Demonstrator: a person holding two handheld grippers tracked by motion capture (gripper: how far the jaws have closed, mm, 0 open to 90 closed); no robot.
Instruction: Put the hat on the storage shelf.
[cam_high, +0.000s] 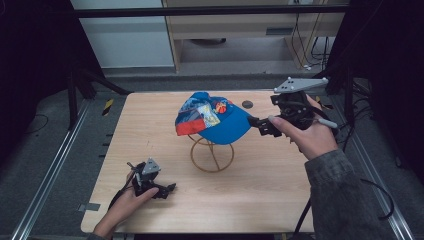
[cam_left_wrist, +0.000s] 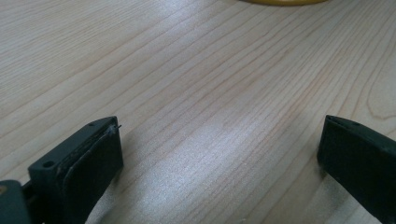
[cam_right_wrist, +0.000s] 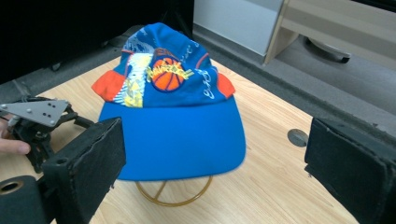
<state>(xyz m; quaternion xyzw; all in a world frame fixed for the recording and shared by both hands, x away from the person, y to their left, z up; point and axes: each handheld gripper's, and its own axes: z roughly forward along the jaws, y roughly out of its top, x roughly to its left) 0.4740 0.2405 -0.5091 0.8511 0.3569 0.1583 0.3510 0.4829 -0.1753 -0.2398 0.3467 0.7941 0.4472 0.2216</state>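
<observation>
Black fingers (cam_right_wrist: 84, 172) of the right gripper (cam_right_wrist: 210, 177) stand wide apart around empty air, pointing at the cap's blue brim from just beside its edge. From above, that right gripper (cam_high: 265, 125) is raised in the person's hand, its tip almost at the brim. Perched on a gold wire stand (cam_high: 212, 153), the cap (cam_high: 215, 117) sits near the middle of the tabletop (cam_high: 280, 195); its crown bears a basketball patch. Well apart from the cap, toward the person, the left gripper (cam_high: 167, 190) rests low on the wood, its fingers (cam_left_wrist: 88, 163) also spread wide, holding nothing
</observation>
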